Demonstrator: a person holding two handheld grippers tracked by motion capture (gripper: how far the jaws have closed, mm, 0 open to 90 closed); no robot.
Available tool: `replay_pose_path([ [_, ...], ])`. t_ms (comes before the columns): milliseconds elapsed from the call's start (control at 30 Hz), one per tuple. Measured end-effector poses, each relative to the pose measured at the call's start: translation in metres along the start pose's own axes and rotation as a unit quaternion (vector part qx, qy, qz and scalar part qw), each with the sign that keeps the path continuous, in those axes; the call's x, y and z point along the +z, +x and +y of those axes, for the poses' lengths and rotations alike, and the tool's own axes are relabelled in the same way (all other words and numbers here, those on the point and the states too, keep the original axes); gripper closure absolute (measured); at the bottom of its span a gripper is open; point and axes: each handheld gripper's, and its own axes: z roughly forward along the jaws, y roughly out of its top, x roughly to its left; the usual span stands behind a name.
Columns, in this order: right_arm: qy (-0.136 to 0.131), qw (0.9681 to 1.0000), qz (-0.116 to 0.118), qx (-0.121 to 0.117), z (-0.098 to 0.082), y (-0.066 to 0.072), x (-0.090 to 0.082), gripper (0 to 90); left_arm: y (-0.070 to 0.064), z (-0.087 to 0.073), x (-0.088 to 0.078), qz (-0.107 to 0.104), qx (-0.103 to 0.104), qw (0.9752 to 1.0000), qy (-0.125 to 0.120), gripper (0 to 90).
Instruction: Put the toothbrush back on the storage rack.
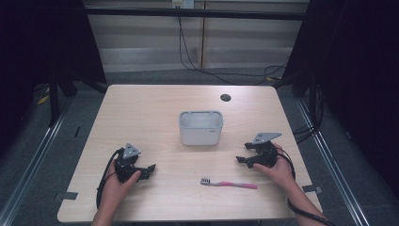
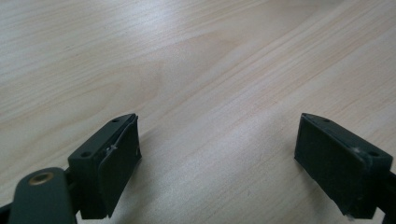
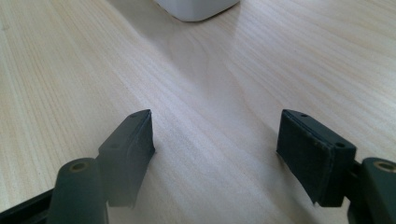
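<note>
A pink toothbrush point(image 1: 229, 184) with a grey head lies flat near the table's front edge, its head pointing left. A white rectangular cup-like container point(image 1: 201, 127) stands at the table's middle; its base corner point(image 3: 196, 8) is at the top of the right gripper view. My left gripper point(image 1: 149, 169) rests low over the wood at the front left, jaws wide apart point(image 2: 217, 154) with only bare table between them. My right gripper point(image 1: 241, 160) sits at the front right, above and right of the toothbrush, open point(image 3: 215, 144) and empty.
The light wooden table point(image 1: 141, 108) has a round black cable hole point(image 1: 225, 98) at its back right. Cables trail from both grippers off the front edge. Dark floor and metal rails flank the table.
</note>
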Motion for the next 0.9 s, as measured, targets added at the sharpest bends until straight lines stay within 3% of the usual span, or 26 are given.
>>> replay_pose_path([
  [233,0.009,0.9999,-0.004,0.011,0.002,0.001,0.0,23.2,0.0,0.0,0.0,-0.001,0.001,1.0,0.001,13.7],
  [333,0.046,0.9987,0.003,0.02,0.011,0.002,-0.001,24.9,0.0,0.0,0.0,-0.001,0.001,1.0,0.001,13.7],
  [367,0.046,0.9987,0.003,0.02,0.011,0.002,-0.001,24.9,0.0,0.0,0.0,-0.001,0.001,1.0,0.001,13.7],
  [633,0.098,0.9943,0.032,-0.027,0.034,0.02,-0.006,30.9,0.001,0.0,0.0,-0.001,0.003,1.0,0.003,13.7],
  [900,0.127,0.9895,0.058,-0.04,0.047,0.034,-0.01,34.1,0.0,0.0,0.0,0.0,0.001,1.0,0.001,13.7],
])
